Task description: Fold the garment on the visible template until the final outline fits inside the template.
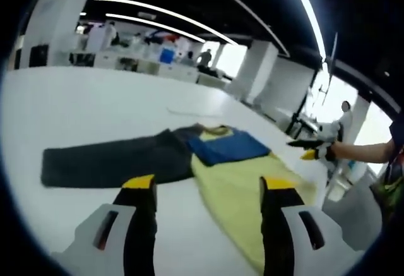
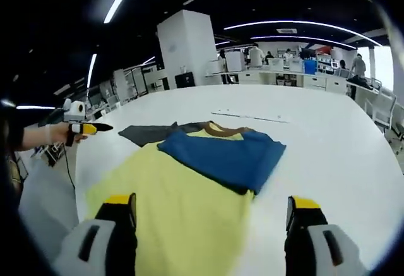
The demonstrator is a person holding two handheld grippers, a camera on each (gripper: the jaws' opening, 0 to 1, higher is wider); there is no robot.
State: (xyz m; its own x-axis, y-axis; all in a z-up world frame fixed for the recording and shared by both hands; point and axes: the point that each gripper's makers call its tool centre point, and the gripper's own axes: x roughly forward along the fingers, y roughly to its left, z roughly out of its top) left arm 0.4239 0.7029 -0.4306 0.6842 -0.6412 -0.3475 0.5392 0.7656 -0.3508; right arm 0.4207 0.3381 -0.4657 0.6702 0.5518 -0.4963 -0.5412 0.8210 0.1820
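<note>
On the white counter [image 2: 328,137] my yellow T-shirt [image 2: 170,206] lies one blue sleeve [image 2: 221,153] folded, more folds remaining, both claws [image 1: 208,191] [image 2: 211,210] gaping empty.

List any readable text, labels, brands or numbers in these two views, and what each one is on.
None can be read.
Yellow shirt, blue sleeve and dark garment: no print or tag visible.
White table: no visible markings.
Background desks: any signage too small and blurred.
</note>
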